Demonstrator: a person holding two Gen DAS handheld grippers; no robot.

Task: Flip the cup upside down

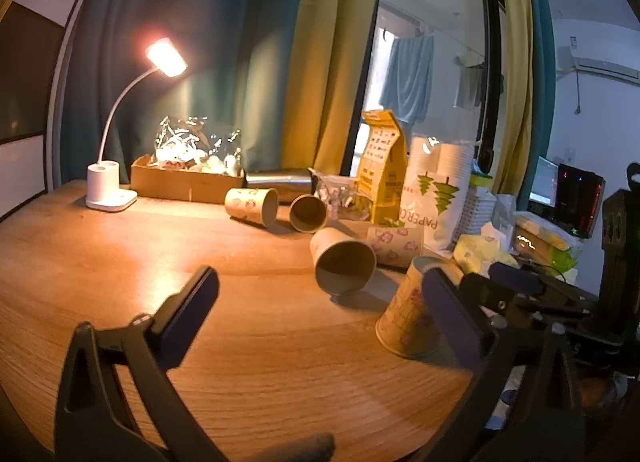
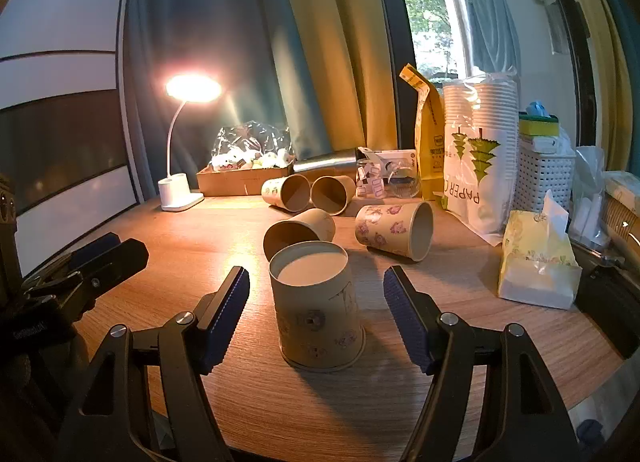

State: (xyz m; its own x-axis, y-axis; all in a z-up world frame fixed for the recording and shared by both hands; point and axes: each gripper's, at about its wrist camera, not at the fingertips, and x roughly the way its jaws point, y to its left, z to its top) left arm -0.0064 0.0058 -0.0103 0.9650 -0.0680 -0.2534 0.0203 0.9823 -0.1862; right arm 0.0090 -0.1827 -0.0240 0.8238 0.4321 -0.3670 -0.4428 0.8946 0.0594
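A printed paper cup (image 2: 318,310) stands upside down on the wooden table (image 2: 440,342), base up, between the open fingers of my right gripper (image 2: 316,314) without touching either pad. The same cup (image 1: 408,314) shows in the left wrist view, partly behind my left gripper's right finger (image 1: 452,318). My left gripper (image 1: 324,306) is open and empty over bare table, to the left of that cup. Several more paper cups lie on their sides behind: one close behind (image 2: 298,232), one to the right (image 2: 394,230), two further back (image 2: 286,192) (image 2: 332,194).
A lit desk lamp (image 2: 180,190) and a cardboard box (image 2: 244,178) stand at the back left. A steel tumbler (image 2: 326,162) lies behind. A yellow pouch (image 2: 428,142), a bag of paper cups (image 2: 480,150), a white basket (image 2: 544,174) and a tissue pack (image 2: 536,258) crowd the right side.
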